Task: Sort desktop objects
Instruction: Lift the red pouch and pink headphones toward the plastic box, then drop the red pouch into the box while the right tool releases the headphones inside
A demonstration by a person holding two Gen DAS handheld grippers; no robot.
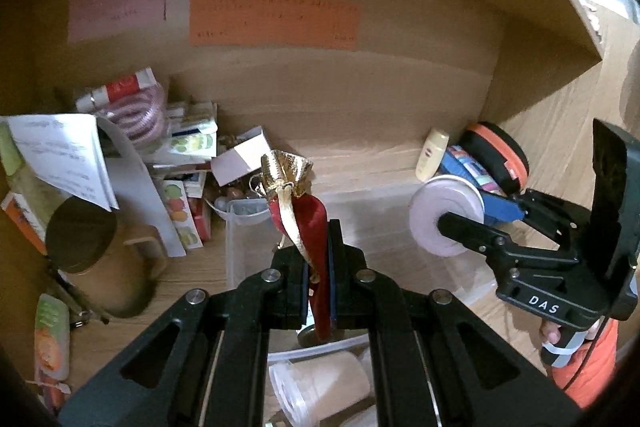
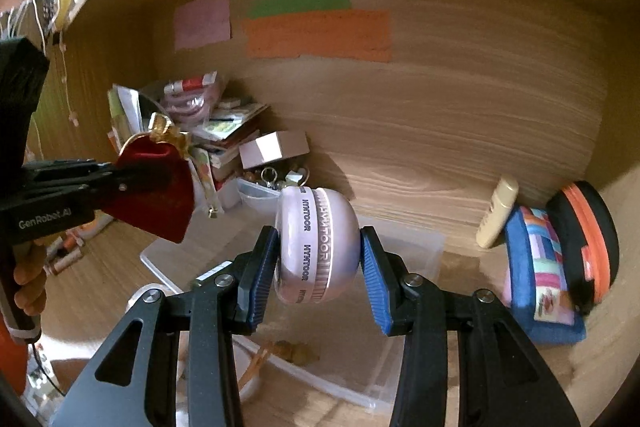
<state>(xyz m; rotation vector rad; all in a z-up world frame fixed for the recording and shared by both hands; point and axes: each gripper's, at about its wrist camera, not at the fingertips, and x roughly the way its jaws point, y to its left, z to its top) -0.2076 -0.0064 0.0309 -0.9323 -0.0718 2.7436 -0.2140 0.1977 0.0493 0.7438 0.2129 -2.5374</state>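
**Both grippers loaded above the clear bin**

Left wrist view: the left gripper sits at lower centre, jaws pinched on a red velvet pouch with a crinkled gold top and ribbon. Beneath it lies a clear plastic bin, its rim open toward mid-frame. A cluttered pile of papers and boxes crowds the left edge; bare wood panel fills the upper frame. At right, the right gripper carries a round lilac case

Right wrist view: the right gripper, centre, clamps the smooth, ribbed-banded lilac case between blue pads. The pouch hangs at left, apart from it. A cream tube and blue patchwork bag line the right wall
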